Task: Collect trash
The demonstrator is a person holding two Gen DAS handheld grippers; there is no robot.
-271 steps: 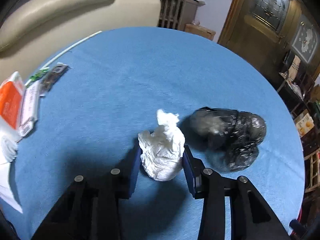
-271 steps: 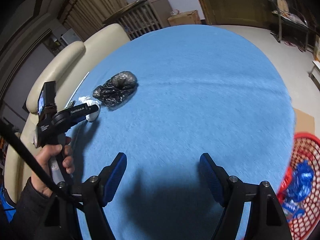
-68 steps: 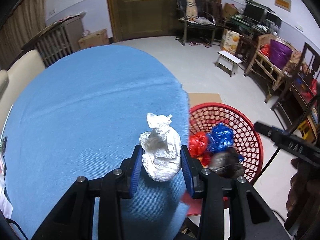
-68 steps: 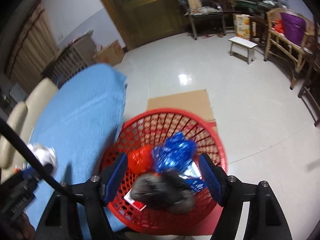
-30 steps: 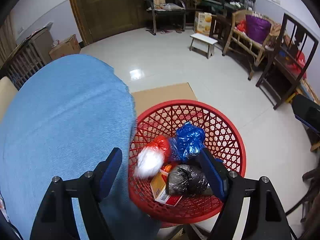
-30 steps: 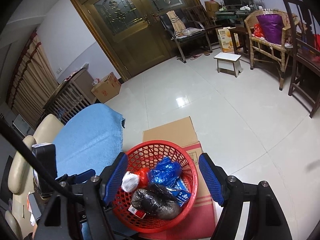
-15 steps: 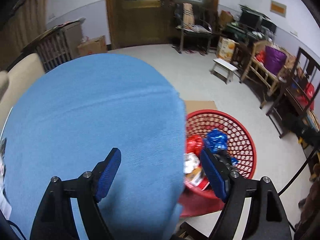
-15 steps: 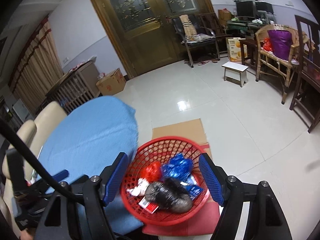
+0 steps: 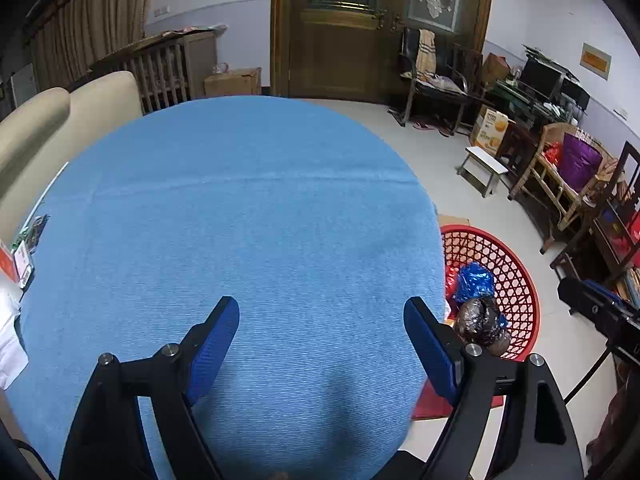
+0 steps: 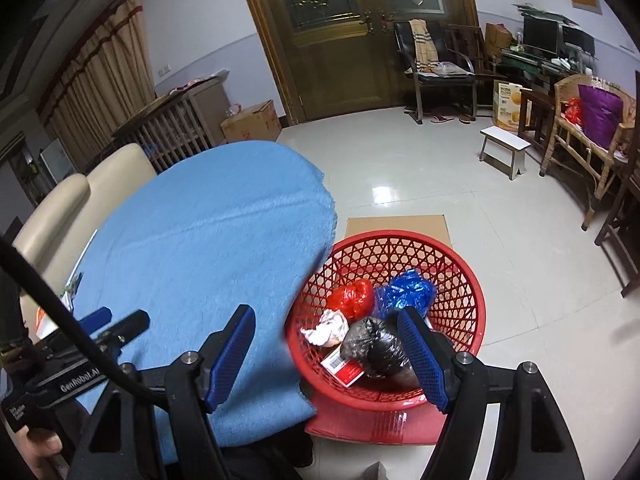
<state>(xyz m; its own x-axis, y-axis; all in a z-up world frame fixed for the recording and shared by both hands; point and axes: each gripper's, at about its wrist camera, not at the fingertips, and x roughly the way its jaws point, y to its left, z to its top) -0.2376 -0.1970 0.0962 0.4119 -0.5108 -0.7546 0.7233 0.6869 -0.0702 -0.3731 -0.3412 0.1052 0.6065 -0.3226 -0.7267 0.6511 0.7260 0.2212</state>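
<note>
A red mesh basket [image 10: 460,272] stands on the floor beside the blue-covered round table [image 9: 240,220]. In it lie a crumpled white paper wad [image 10: 326,328], a black bag [image 10: 374,346], a red bag [image 10: 352,294], a blue bag [image 10: 406,290] and a red-and-white carton [image 10: 344,364]. My left gripper [image 9: 322,320] is open and empty above the table's near part. My right gripper [image 10: 326,334] is open and empty above the basket's near rim. The basket also shows in the left wrist view [image 9: 508,268].
Packets and papers [image 9: 20,256] lie at the table's far left edge. A cream sofa [image 9: 48,120] stands behind the table. Flat cardboard [image 10: 396,222] lies under the basket. A small stool [image 10: 504,148], chairs and wicker furniture [image 10: 592,128] stand at the right.
The left gripper swung back from the basket to over the table. The white wad it dropped a second ago now rests in the basket. The right gripper moved little.
</note>
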